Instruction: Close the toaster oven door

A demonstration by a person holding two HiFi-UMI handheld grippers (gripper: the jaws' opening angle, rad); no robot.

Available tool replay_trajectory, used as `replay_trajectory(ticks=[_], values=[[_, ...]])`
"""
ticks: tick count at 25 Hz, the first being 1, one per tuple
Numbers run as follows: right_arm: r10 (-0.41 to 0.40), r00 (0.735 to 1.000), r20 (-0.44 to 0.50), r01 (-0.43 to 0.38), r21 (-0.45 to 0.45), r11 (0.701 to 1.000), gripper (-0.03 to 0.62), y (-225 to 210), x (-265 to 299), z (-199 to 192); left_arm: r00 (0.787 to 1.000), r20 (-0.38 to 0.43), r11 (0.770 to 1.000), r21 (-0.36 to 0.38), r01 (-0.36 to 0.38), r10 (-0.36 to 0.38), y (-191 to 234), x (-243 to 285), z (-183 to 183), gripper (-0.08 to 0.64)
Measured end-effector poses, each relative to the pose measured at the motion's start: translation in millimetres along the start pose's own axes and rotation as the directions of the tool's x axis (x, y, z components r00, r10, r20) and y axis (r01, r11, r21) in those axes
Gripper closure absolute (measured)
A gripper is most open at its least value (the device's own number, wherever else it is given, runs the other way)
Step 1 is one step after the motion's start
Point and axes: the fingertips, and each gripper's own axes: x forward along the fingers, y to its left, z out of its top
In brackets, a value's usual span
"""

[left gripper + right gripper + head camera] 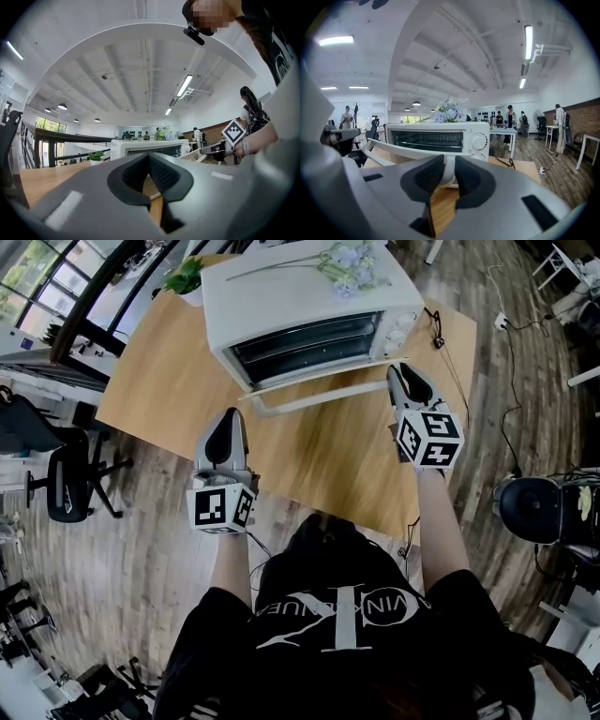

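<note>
Toaster oven: the white toaster oven [309, 306] stands at the far side of the wooden worktop [178, 390], front toward the person, two knobs [405, 326] on its right.
Door: the door [328, 377] is swung down and open, lying roughly level in front of the dark cavity with its racks showing.
Door handle: the white door handle [319, 397] runs along the door's near edge.
Right gripper: the right gripper [401, 369] is at the right end of the door, its jaws a little apart and pinching the white end of the door handle between the pads.
Left gripper: the left gripper [229, 418] is held over the near left part of the worktop, well apart from the door, its jaws pressed together with nothing in them.
On top of the oven: a spray of pale blue flowers [352, 263].
Behind the oven, left: a small green plant [185, 277].
Right of the oven: a black cable [439, 334] lies on the worktop.
</note>
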Motion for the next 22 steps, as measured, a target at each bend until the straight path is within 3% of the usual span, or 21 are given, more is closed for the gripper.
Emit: replay_trajectory(ticks=[22], values=[[0.004,0.999,0.04,-0.003,-0.014,1.0,0.508,-6.8,38.5,38.7,1.0,0.012,1.0,0.0,-0.024,0.024,12.5,14.7,4.8,0.549]])
